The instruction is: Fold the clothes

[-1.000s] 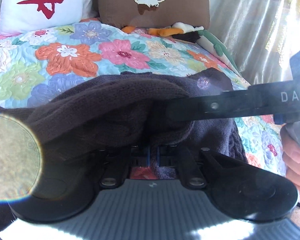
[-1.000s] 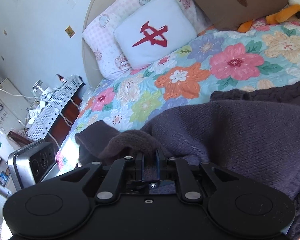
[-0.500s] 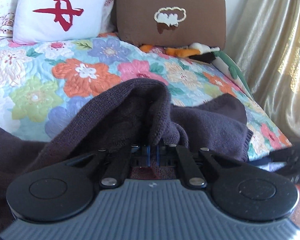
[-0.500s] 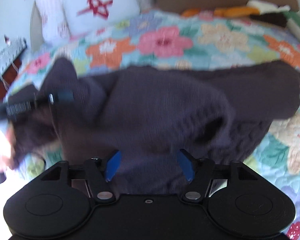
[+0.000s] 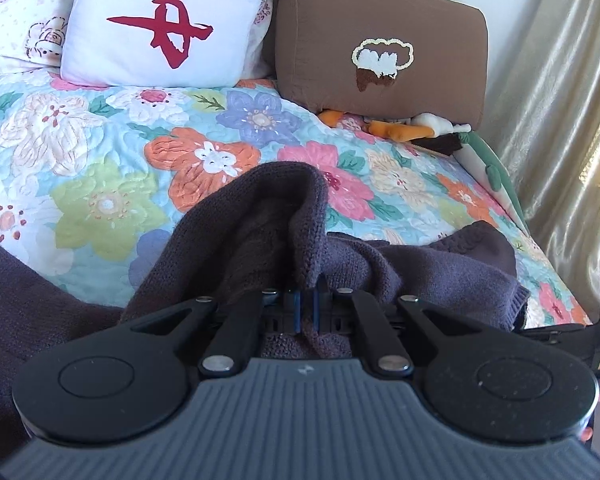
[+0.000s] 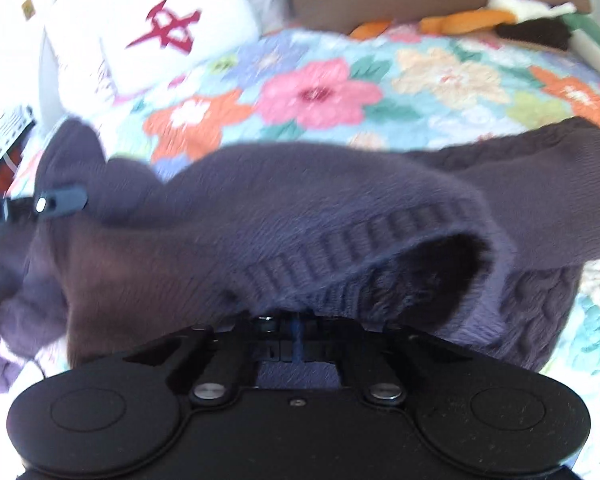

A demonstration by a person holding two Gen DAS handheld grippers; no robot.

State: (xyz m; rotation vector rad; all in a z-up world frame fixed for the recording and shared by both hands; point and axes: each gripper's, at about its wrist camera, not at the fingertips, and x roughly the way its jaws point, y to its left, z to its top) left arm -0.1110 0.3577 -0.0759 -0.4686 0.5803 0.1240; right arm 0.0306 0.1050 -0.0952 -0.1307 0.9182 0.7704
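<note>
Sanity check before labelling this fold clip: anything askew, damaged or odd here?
No damage shows. The dark purple knit sweater lies bunched and rumpled on the floral quilt, not flat. The left hand-held gripper is shut on a raised fold; the right hand-held gripper is shut on the ribbed edge. The right view is motion-blurred.

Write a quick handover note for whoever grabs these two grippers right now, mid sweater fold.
Left gripper: shut on a bunched fold of the sweater.
Right gripper: shut on the sweater's ribbed edge; view is blurred.
Sweater lies crumpled on the quilt, partly lifted at both grips.
Done: both edges gripped.
Left: lay it flat, fold it and smooth it; no neat fold shows yet.
</note>
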